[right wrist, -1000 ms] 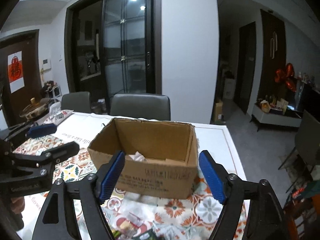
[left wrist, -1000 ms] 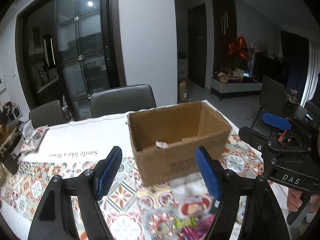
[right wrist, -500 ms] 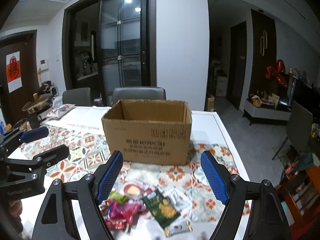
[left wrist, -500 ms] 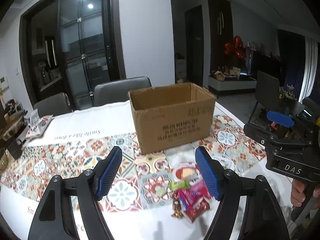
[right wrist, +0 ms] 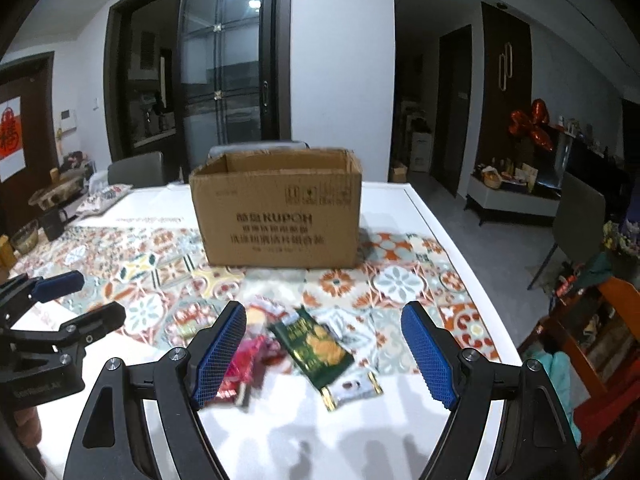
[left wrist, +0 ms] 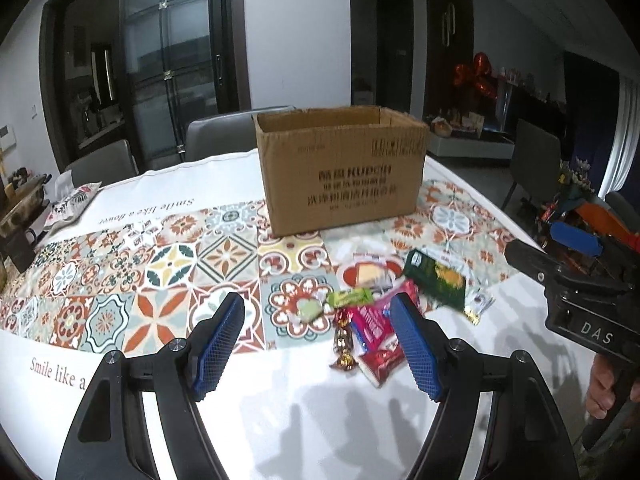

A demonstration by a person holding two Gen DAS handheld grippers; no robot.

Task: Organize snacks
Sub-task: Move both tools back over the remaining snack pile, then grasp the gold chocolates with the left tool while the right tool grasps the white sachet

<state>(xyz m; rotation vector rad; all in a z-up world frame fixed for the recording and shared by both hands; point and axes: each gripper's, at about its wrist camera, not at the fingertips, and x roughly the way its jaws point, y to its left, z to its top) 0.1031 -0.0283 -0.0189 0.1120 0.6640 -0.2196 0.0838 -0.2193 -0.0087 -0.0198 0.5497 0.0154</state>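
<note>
An open cardboard box (left wrist: pixel 340 168) (right wrist: pixel 278 208) stands on the patterned tablecloth. In front of it lies a small heap of snacks: a dark green packet (left wrist: pixel 436 280) (right wrist: pixel 316 350), red and pink packets (left wrist: pixel 374 326) (right wrist: pixel 244 360), a light green sweet (left wrist: pixel 350 298) and a gold-wrapped sweet (left wrist: pixel 343 342). My left gripper (left wrist: pixel 318 346) hangs open above the near side of the heap, nothing between its blue pads. My right gripper (right wrist: pixel 324 354) is open too, with the green packet on the table below the gap between its fingers.
Grey chairs (left wrist: pixel 224 136) stand behind the table (left wrist: pixel 280 420). A patterned pouch (left wrist: pixel 72 202) and a pot (left wrist: pixel 20 208) sit at the far left. Right of the table's edge (right wrist: pixel 472 272) are an orange chair (right wrist: pixel 592 340) and clutter. A hand (left wrist: pixel 600 384) holds the right gripper.
Both grippers have drawn back from the box and sunk toward the table. The box's inside has gone out of sight and the snack heap has come into view below the fingers.
</note>
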